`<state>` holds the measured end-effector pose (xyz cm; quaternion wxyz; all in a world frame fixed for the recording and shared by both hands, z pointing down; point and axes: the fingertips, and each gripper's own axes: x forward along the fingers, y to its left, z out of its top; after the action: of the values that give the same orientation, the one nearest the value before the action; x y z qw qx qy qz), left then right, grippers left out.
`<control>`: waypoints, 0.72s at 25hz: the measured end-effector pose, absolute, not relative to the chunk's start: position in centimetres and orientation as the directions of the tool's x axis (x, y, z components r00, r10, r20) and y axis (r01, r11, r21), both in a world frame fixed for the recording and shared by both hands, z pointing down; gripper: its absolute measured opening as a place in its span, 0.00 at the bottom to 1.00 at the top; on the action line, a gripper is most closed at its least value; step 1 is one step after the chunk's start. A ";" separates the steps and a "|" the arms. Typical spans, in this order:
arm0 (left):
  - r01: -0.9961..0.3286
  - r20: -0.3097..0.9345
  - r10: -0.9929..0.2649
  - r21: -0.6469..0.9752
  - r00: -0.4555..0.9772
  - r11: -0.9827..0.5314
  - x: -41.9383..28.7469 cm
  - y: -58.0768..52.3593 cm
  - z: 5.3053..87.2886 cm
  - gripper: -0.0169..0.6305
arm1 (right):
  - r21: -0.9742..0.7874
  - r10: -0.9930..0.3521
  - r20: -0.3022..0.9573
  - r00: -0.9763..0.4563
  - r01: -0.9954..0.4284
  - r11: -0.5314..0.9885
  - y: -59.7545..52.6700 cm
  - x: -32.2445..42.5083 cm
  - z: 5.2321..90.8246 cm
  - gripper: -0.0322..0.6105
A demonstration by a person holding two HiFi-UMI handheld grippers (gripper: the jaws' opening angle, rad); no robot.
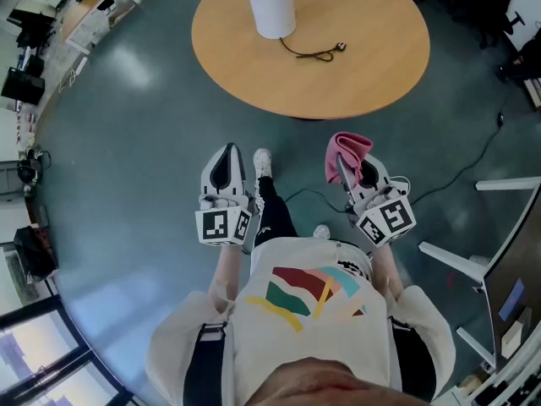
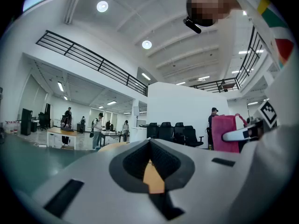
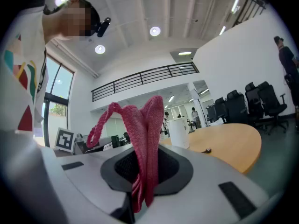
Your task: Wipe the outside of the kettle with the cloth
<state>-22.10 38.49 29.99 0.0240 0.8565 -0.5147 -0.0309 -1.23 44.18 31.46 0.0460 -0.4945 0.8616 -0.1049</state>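
Kettle (image 1: 270, 7) stood at the table's (image 1: 372, 57) far edge; right gripper's (image 1: 357, 174) fingers clamped cloth (image 1: 347, 149), left gripper's (image 1: 226, 166) together, empty; best step closer, grip firm.

A dull blue-green floor (image 1: 127, 142) spreads beneath the fingers (image 1: 225, 169), and ahead of them stands a round wooden surface (image 1: 380, 57). Beyond it, black office chairs (image 2: 173, 132) line a white wall (image 2: 187, 101). Up and left of the fingers, a black balcony railing (image 2: 93, 62) runs under round ceiling lights (image 2: 102, 6). Tall windows (image 3: 55, 90) show daylight to their left.
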 end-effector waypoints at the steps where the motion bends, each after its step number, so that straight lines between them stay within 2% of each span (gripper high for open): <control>1: -0.876 -0.037 -0.879 0.066 0.476 -0.478 -22.4 35.9 30.2 0.09 | -0.205 -0.858 0.036 -0.512 -0.844 0.495 41.8 -2.1 31.8 0.11; 4: -0.855 -0.061 -0.856 0.054 0.513 -0.516 -23.5 28.0 29.9 0.09 | -0.179 -0.860 0.059 -0.507 -0.853 0.491 34.1 -4.9 32.0 0.11; 10: -0.797 -0.090 -0.811 0.148 0.578 -0.585 -25.9 10.7 25.9 0.09 | -0.178 -0.892 0.036 -0.450 -0.881 0.438 19.6 -11.9 28.0 0.11; 15: -0.738 -0.116 -0.737 0.044 0.666 -0.673 -24.9 2.9 22.8 0.09 | -0.197 -0.922 -0.045 -0.385 -0.901 0.386 12.4 -14.1 24.8 0.11; 18: -0.722 -0.110 -0.724 0.070 0.681 -0.689 -24.1 0.9 23.4 0.09 | -0.201 -0.927 -0.068 -0.369 -0.905 0.375 9.8 -13.6 24.6 0.11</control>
<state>-24.07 0.85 23.45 0.0107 0.9166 -0.3944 -0.0645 -13.57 9.75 24.59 0.0849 -0.5554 0.8247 -0.0647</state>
